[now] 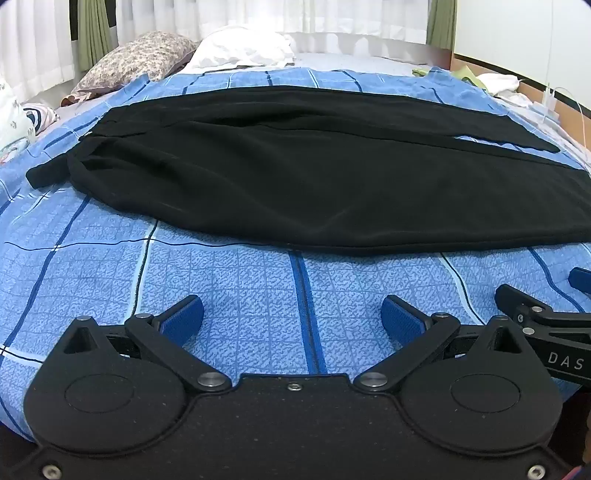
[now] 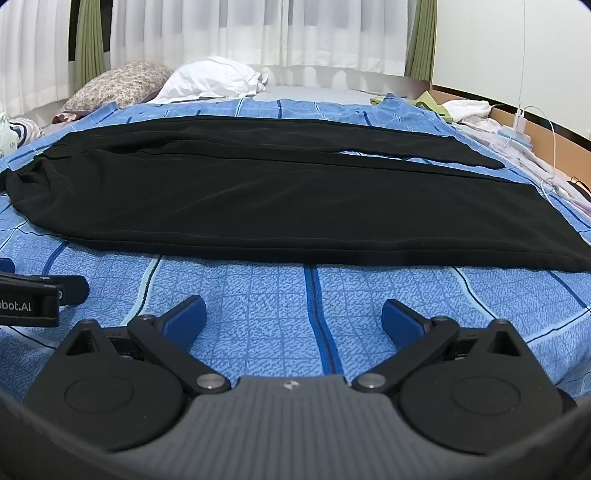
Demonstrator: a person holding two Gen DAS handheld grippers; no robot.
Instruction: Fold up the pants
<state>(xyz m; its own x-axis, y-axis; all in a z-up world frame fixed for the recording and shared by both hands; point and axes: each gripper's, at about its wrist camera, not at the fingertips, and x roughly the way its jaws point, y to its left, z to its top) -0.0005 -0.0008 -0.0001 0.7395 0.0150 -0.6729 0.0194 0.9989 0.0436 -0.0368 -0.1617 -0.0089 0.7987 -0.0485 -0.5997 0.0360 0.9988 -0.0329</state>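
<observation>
Black pants lie flat across a blue checked bedsheet, waist to the left, legs running right, one leg laid over the other. They also show in the right wrist view. My left gripper is open and empty, hovering over the sheet just short of the pants' near edge. My right gripper is open and empty, likewise short of the near edge. Each gripper shows at the edge of the other's view: the right one and the left one.
A floral pillow and a white pillow lie at the far left of the bed. White curtains hang behind. White cloths, a charger and cables lie at the far right by a wooden edge.
</observation>
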